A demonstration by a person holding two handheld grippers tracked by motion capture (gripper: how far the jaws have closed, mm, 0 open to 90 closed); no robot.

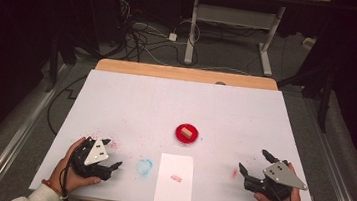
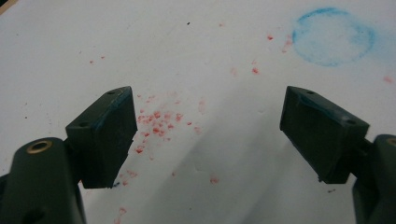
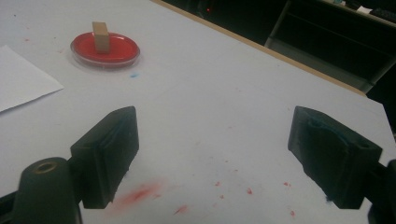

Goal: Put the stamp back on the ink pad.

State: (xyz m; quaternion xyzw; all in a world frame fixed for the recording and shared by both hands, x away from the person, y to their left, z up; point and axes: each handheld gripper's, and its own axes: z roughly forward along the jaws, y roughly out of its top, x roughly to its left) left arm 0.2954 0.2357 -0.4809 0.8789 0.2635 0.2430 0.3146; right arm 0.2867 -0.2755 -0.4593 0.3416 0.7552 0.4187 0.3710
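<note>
A small red dish [image 1: 186, 133] sits near the middle of the white table, with a tan block [image 1: 187, 130] standing in it; the right gripper view has the dish [image 3: 116, 55] and block [image 3: 100, 36] at its upper left. A white sheet of paper [image 1: 174, 179] lies at the front centre with a faint pink mark [image 1: 176, 178] on it. My left gripper [image 1: 112, 153] rests at the front left, open, with nothing between its jaws [image 2: 208, 135]. At the front right my right gripper [image 1: 253, 161] is open and empty too [image 3: 212, 158].
A blue ring stain [image 1: 144, 167] lies between the left gripper and the paper, seen again as a blue ring stain [image 2: 333, 36]. Red specks [image 2: 156, 122] and a red smear [image 3: 137, 193] mark the table top [image 1: 166, 99]. Beyond the far wooden edge [image 1: 184, 73] stand a desk frame and cables.
</note>
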